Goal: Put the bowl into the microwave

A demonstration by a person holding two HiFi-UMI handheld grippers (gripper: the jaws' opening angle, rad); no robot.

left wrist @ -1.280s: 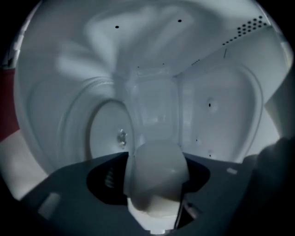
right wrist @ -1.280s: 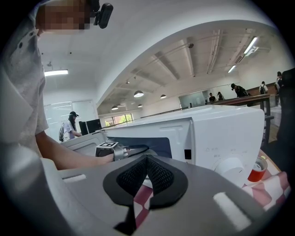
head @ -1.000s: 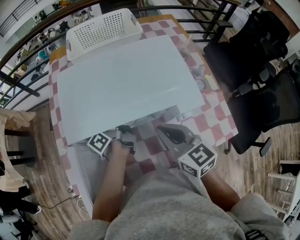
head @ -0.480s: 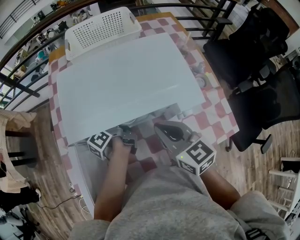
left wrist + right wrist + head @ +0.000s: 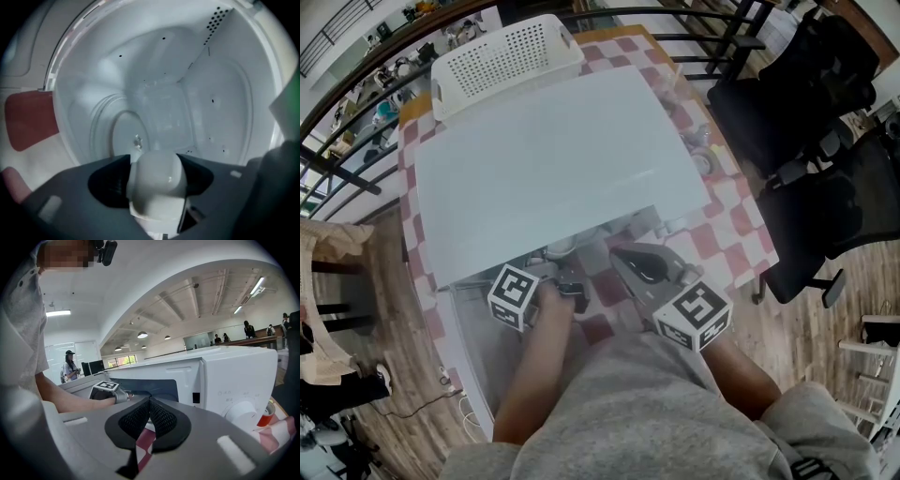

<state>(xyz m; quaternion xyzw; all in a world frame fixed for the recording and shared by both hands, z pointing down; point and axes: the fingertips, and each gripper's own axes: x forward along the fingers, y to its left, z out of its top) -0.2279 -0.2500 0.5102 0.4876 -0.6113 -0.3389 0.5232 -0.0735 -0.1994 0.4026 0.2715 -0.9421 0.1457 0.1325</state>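
While a person leans over a table (image 5: 727,234) laid with a red-and-white check cloth, the left gripper (image 5: 154,168) reaches into the open front of a white microwave (image 5: 553,159), its two jaws pressed against either side of a small white bowl (image 5: 157,187). The bowl sits between the dark pads at the mouth of the oven, held clear of the floor and short of the round plate (image 5: 125,140) that lies deeper inside the pale cavity. Seen from that gripper, a row of small vent holes (image 5: 216,18) marks the upper right wall, and a patch of the red cloth shows past the oven's left edge.

From the head view, the microwave's door (image 5: 472,352) stands swung out at the left, with the person's left hand (image 5: 548,309) just beside it. The right gripper (image 5: 150,401) hangs back near the person's body, in front of the oven and apart from it, with its jaws closed together on nothing and the check cloth visible below them. Its view takes in the oven's control panel and a round dial (image 5: 240,412).

A white perforated basket (image 5: 506,56) stands behind the microwave at the table's far end. Black office chairs (image 5: 825,187) stand on the wooden floor to the right.
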